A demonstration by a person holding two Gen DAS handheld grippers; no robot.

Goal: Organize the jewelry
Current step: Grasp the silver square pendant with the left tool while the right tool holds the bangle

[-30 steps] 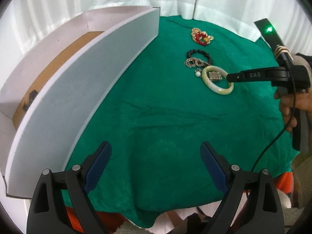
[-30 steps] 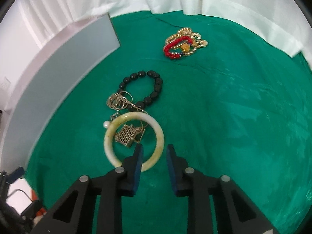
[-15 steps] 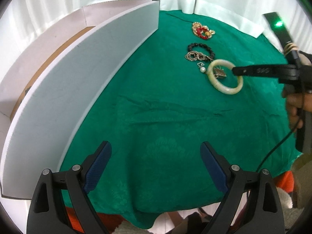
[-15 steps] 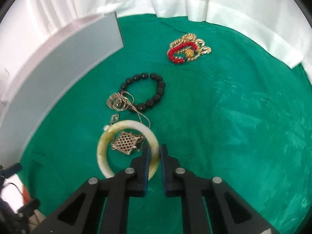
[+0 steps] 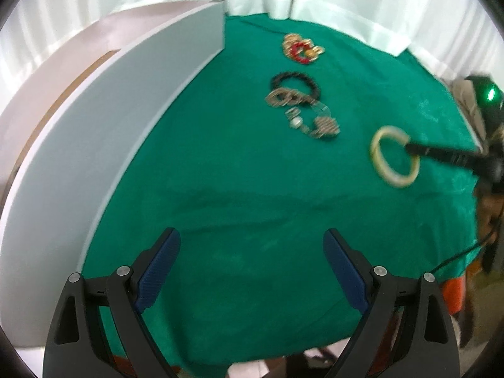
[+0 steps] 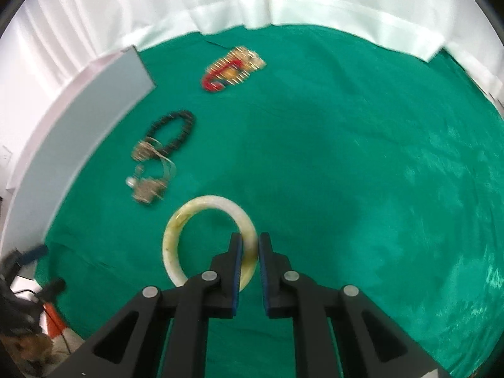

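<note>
Nearest to the right wrist camera, the right gripper [image 6: 250,249] was seen with its jaws drawn narrow and clamped on the rim of the pale jade bangle [image 6: 201,211], one finger inside the ring and the other outside. The hold was taken on the near arc, presumably so that the hoop could be carried without the other pieces being dragged along. In the left wrist view the same bangle [image 5: 381,163] was shown pinched at its right edge and tilted, apparently lifted off the green cloth [image 5: 252,189], although contact with the cloth could not be ruled out because of blur. The right gripper was reached in from the right side, its fingers held roughly level.

The left gripper [image 5: 252,261] was held low over the near edge of the cloth, jaws spread wide and nothing between them; it was judged to be kept in waiting.

Further out, apart from the bangle, a gold chain with a lattice pendant [image 6: 146,189] was left lying, its gold rings resting against a black bead bracelet [image 6: 176,127]. Beyond these, a red and gold cluster [image 6: 231,69] lay near the far curtain. Along the left side stood a white box [image 5: 94,145], judged to be the intended container.
</note>
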